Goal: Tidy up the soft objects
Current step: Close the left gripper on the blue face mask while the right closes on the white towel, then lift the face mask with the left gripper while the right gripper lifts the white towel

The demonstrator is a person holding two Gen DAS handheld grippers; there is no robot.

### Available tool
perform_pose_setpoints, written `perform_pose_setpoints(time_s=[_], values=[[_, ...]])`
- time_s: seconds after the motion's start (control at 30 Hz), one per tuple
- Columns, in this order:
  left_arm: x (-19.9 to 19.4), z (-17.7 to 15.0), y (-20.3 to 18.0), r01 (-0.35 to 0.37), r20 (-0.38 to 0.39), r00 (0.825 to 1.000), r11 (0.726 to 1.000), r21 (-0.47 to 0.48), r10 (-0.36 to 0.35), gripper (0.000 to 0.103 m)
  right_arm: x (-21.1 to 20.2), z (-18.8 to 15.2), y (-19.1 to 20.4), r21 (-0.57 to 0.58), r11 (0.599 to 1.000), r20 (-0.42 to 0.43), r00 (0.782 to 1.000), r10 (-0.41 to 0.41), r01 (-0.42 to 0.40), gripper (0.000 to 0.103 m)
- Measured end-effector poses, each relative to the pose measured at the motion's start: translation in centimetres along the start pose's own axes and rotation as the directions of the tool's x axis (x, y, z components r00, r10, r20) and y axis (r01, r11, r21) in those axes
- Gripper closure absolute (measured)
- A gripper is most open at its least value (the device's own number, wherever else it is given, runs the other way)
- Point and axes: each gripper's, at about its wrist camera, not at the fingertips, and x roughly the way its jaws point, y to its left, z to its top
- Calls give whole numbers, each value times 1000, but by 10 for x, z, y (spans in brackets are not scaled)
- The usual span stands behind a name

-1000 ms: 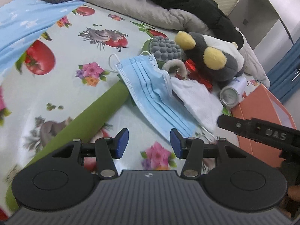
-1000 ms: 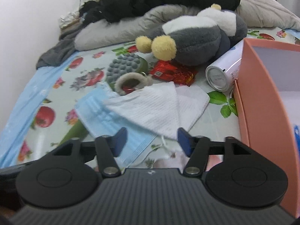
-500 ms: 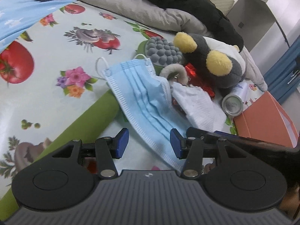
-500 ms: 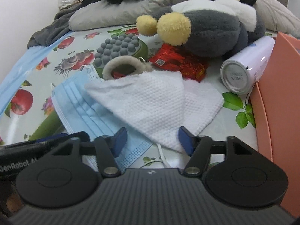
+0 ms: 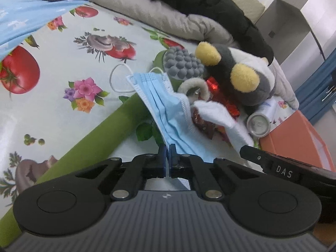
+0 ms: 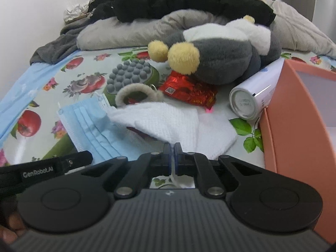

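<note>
A blue face mask (image 5: 168, 109) lies over a green roll (image 5: 88, 147) on the flowered cloth. My left gripper (image 5: 167, 150) is shut on the mask's near edge and lifts it. A white cloth (image 6: 168, 121) lies beside the mask (image 6: 94, 126). My right gripper (image 6: 172, 149) is shut on the white cloth's near corner. Behind them lie a grey and white plush toy with yellow feet (image 6: 214, 56), a furry ring (image 6: 136, 93) and a grey knobbed massage brush (image 6: 130, 75).
An orange box (image 6: 298, 126) stands open at the right. A white can (image 6: 250, 98) lies against it. A red foil packet (image 6: 189, 90) lies under the plush toy. Grey and black bedding (image 6: 168, 10) is piled at the back.
Both grippers moved forward and down and closed: the left one on the blue mask's edge, the right one on the white cloth's corner. Both edges are now lifted.
</note>
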Motion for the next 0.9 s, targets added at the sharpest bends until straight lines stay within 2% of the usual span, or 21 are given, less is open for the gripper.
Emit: perform_pose_setpoints(time_s=[0.43,0.77,0.9], values=[[-79,-25,-8,56,43,998,998,-23,-55,102,-75,-25,11,-70,997,62,998,-21,26,97],[-133,-66,-12,73,19,997,997,-21,-73,102,-128,-66,21,-114,993,56,998,-9,15,97],[-150,-85,-8,72,-14,997,997,-11,-72,102,-149,-91,31,-190,980,81,996,-47,61,97]])
